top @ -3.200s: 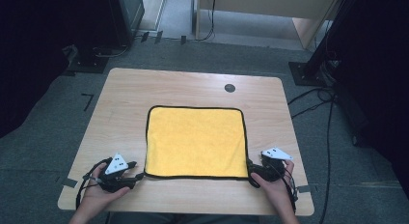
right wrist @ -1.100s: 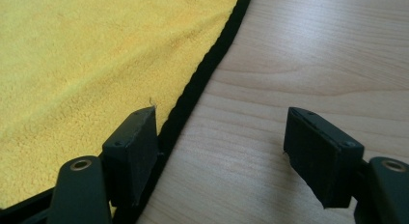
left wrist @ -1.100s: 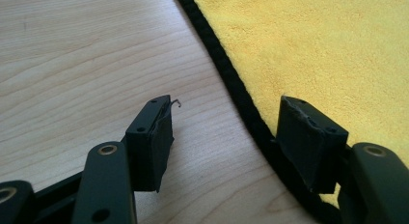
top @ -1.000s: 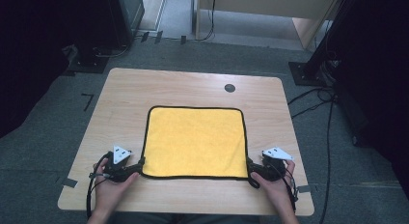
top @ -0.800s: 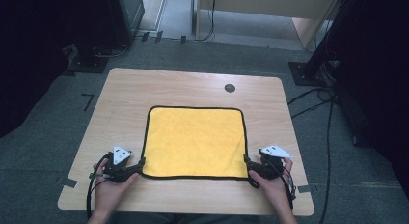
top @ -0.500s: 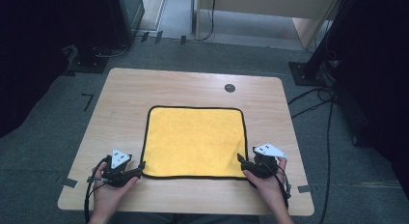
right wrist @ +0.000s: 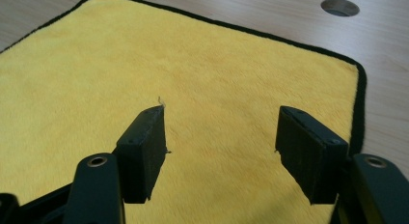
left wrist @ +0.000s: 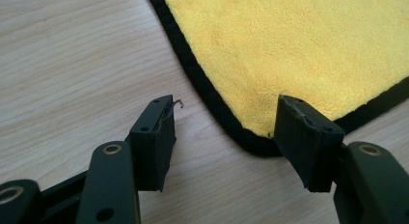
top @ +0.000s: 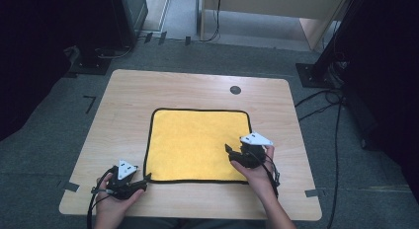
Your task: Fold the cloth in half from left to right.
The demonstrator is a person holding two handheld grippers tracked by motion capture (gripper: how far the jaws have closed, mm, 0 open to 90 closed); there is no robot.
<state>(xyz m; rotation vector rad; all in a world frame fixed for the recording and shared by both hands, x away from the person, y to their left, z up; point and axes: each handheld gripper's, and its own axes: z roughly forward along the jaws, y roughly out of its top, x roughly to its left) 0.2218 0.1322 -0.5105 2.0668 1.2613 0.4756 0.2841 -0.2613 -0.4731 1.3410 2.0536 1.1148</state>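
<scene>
Grey carpeted floor (top: 59,125) surrounds my workspace on every side, with dark equipment stands in the upper left and right of the high view, black cables (top: 326,103) trailing across the right side, and a pale wooden cabinet (top: 276,7) along the top edge.

Filling the centre of that view is the light wooden rectangular table (top: 192,88) with rounded corners. I can see a round dark cable hole (top: 235,90) in its upper right part, and small strips of grey tape (top: 70,186) at its lower left and lower right edges.

Lying flat in the middle of the table, slightly toward the lower half, is the square yellow microfibre cloth with black trim (top: 190,140). It looks smooth and fully spread.

My right gripper (top: 231,154) sits over the cloth's lower right area, with my right hand (top: 257,170) coming up from the bottom of the frame. In the right gripper view the jaws stand wide apart with yellow pile between them, holding nothing.

My left gripper (top: 144,180) lies at the lower left corner of the cloth, held by my left hand (top: 112,205). In the left gripper view its jaws are spread, one over bare wood and the other at the cloth's rounded corner (left wrist: 251,139), gripping nothing.
</scene>
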